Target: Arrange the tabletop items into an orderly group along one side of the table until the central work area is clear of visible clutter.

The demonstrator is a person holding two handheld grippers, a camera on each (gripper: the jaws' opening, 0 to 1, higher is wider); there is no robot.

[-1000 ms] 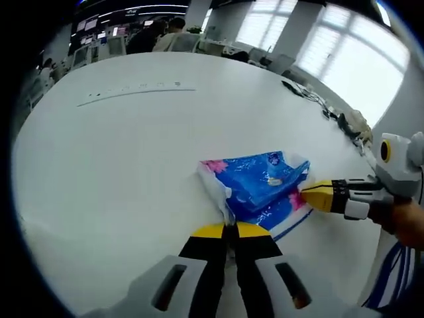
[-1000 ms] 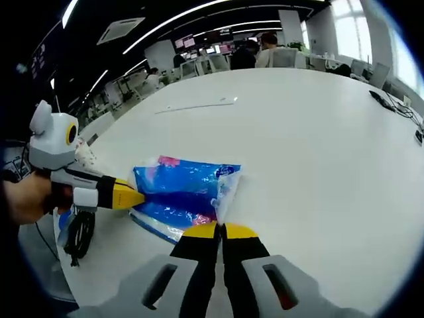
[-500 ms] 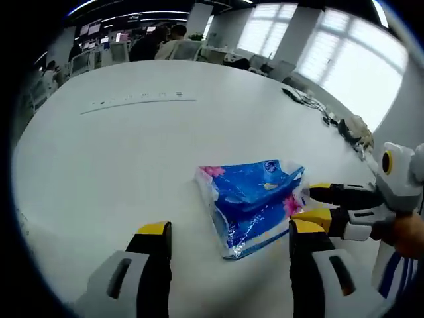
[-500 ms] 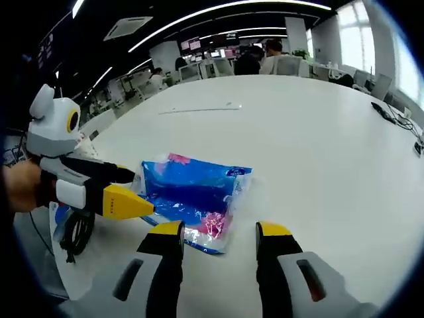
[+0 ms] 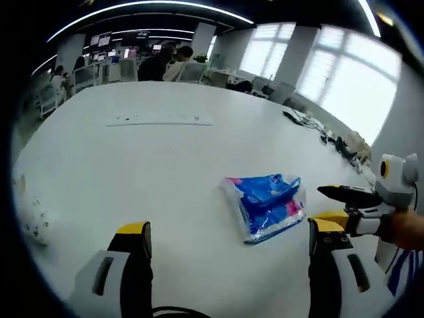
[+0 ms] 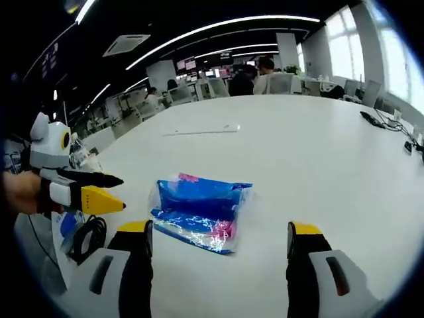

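Note:
A blue plastic packet point(image 5: 268, 205) with pink corners lies flat on the white table point(image 5: 165, 172), free of both grippers. My left gripper point(image 5: 228, 235) stands open a little short of it, with nothing between its yellow-tipped fingers. The right gripper point(image 5: 324, 204) comes in from the right, open, just beside the packet's right end. In the right gripper view the packet point(image 6: 199, 212) lies ahead of my open right gripper point(image 6: 218, 232), and the left gripper point(image 6: 121, 193) is open to its left, apart from it.
A thin white strip point(image 5: 159, 120) lies farther out on the table. Cables point(image 5: 305, 119) and a bag point(image 5: 354, 129) sit at the far right edge. A black cable coil point(image 6: 86, 235) is near the table's edge, a crumpled white wrapper point(image 5: 30, 212) at left. Chairs and people stand beyond.
Both grippers were shut on the packet's ends; they opened, let it go and drew back. The packet now rests on the table.

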